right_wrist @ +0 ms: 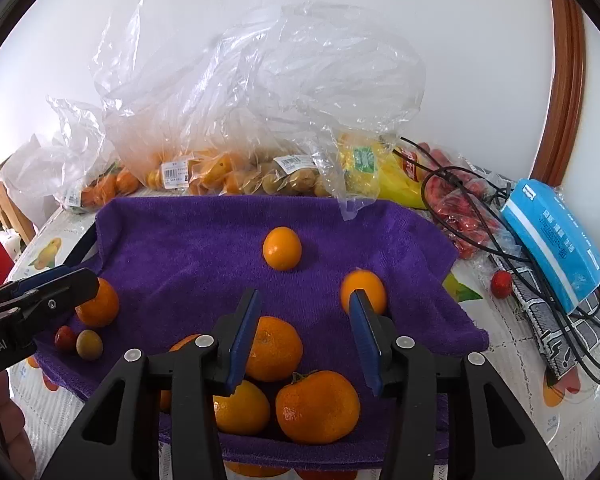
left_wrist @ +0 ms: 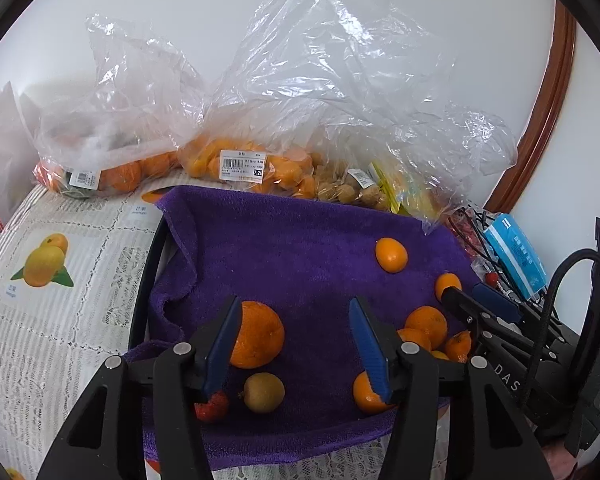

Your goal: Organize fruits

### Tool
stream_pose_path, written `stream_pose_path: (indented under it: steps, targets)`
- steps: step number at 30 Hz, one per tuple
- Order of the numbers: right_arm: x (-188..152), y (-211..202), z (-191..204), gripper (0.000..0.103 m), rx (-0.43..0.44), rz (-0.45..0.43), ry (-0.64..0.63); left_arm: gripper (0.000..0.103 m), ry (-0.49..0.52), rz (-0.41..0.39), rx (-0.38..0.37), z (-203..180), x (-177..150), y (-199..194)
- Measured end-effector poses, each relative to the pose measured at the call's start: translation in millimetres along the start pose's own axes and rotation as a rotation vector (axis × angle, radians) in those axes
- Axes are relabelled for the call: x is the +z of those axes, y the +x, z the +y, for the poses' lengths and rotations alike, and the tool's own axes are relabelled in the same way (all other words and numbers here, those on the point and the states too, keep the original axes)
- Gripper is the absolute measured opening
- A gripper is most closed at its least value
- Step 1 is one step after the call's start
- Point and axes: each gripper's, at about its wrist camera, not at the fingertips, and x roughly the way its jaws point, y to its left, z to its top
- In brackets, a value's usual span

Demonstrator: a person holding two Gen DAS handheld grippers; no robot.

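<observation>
Both hand-held grippers hang released over the purple towel (right_wrist: 204,248), nothing pinched in either. The left hand-held gripper (left_wrist: 296,346) stands with its blue pads apart; a large mandarin (left_wrist: 258,334) sits just inside its left pad, half covered by it, and I cannot tell whether they touch. Below lie a small brownish-green fruit (left_wrist: 263,392) and a red strawberry (left_wrist: 212,406), partly hidden behind the finger. The right hand-held gripper (right_wrist: 306,338) is parted above a cluster of 4 mandarins (right_wrist: 318,406), 2 largely masked by its frame. 2 kumquats (right_wrist: 282,249) rest farther back. Bagged fruit in clear plastic bags (right_wrist: 236,92) lines the counter's (left_wrist: 60,320) far edge, the contents blurred by crinkled film.
</observation>
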Motion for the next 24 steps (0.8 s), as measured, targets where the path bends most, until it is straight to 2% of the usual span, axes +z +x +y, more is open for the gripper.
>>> stream_pose_path:
  steps: [7,12,15,19,24]
  targets:
    - [7,-16,-2,0.049,0.034,0.0,0.046,0.065,0.065,-0.037,0.009,-9,5,-21]
    - [11,-56,3,0.049,0.03,-0.008,0.049,0.072,0.065,-0.018,0.017,-13,-3,-45]
    - [8,-85,7,0.055,0.007,-0.02,0.041,0.074,0.071,-0.002,0.028,-17,-14,-63]
    - [-7,-122,11,0.072,0.007,-0.024,0.053,0.078,0.087,0.001,0.049,-26,-29,-94]
    - [-27,-163,12,0.072,-0.037,-0.007,0.058,0.08,0.087,-0.021,0.07,-34,-48,-137]
